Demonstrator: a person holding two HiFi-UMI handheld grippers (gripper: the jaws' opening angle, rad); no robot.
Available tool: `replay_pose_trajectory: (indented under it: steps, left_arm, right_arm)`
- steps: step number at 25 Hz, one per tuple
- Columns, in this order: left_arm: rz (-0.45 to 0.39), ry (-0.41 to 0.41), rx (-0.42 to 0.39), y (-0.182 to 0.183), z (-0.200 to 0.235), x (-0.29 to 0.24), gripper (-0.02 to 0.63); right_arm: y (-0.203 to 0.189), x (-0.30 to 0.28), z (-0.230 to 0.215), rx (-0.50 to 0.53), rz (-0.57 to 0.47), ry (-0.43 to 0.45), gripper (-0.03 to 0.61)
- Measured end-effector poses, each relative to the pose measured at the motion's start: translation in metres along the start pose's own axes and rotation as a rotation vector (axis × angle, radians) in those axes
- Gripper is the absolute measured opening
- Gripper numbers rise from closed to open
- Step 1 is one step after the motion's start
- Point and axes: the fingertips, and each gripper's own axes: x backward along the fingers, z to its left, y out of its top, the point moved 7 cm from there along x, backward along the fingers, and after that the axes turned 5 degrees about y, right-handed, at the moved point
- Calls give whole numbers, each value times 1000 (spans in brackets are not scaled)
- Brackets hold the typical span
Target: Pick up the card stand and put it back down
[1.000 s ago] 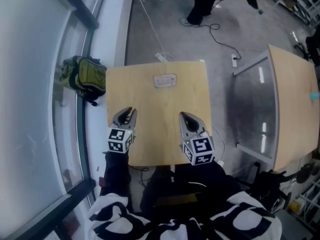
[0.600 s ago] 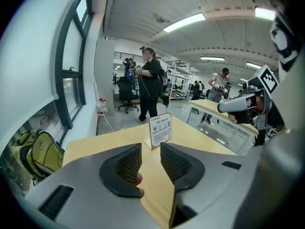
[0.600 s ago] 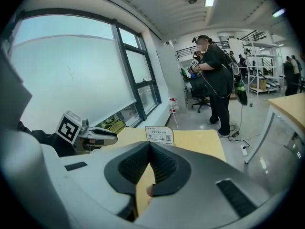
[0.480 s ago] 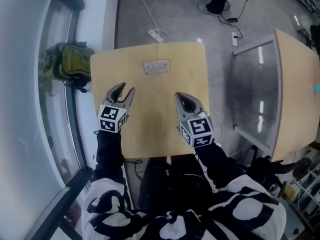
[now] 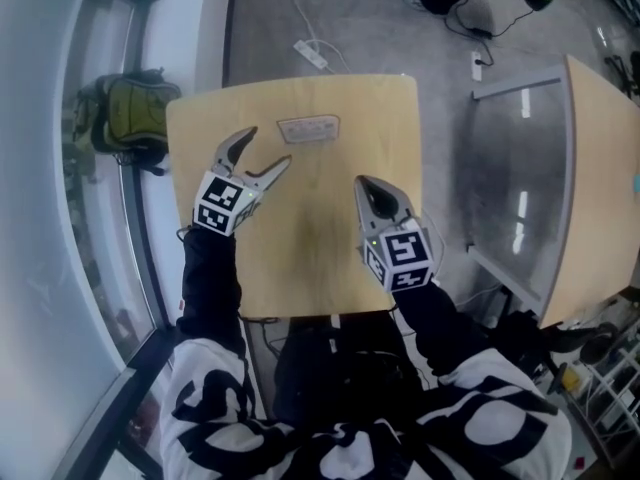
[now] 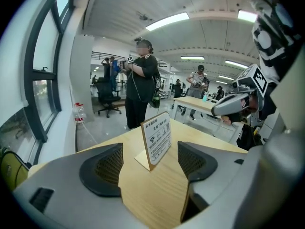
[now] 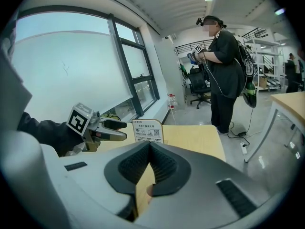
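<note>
The card stand point(image 5: 308, 128), a small wood-framed sign with white print, stands upright near the far edge of the light wooden table point(image 5: 310, 258). My left gripper point(image 5: 268, 148) hovers just short of it and to its left. Its jaws are opening wide with nothing between them. In the left gripper view the card stand point(image 6: 157, 138) shows past the two black pads point(image 6: 102, 168), beyond their tips. My right gripper point(image 5: 364, 183) is shut and empty over the table's right half, well back from the stand. The right gripper view shows the card stand point(image 7: 147, 131) and the left gripper point(image 7: 112, 128) beside it.
A green backpack point(image 5: 125, 118) lies on the floor by the window at the left. A power strip point(image 5: 310, 55) with a cable lies beyond the table. A second table point(image 5: 600, 178) stands to the right. A person point(image 6: 143, 80) stands past the table's far edge.
My left gripper has moved forward towards the card stand and its jaws have spread from nearly shut to wide. The right gripper stays shut and has hardly moved.
</note>
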Motion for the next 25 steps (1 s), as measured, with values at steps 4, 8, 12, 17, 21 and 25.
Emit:
replay_pose_trajectory:
  steps: [4,8,12,17,21,25]
  left_arm:
    - [-42,-47,17,9,0,-29,350]
    - [-64,-96,2,14,-2,-48,350]
    - [-87,-152,-4,21,-6,-64,342]
    - [-104,-215,29,23,-11,-76,317]
    - [-87,-256,46,25,-16,-84,216]
    - [-80,-275,62,26,-20,-88,96]
  right_arm:
    - [-1,1,-12,-10,-3,-13,21]
    - [-5,3,-21,-23,3,-33,21]
    - [-9,8,-28,-34,7,-55,21]
    - [-12,11,-28,-40,3,-62,21]
    - [-14,16,-27,-39,-1,-62,21]
    - [-13,20,-25,-37,-11,-67,21]
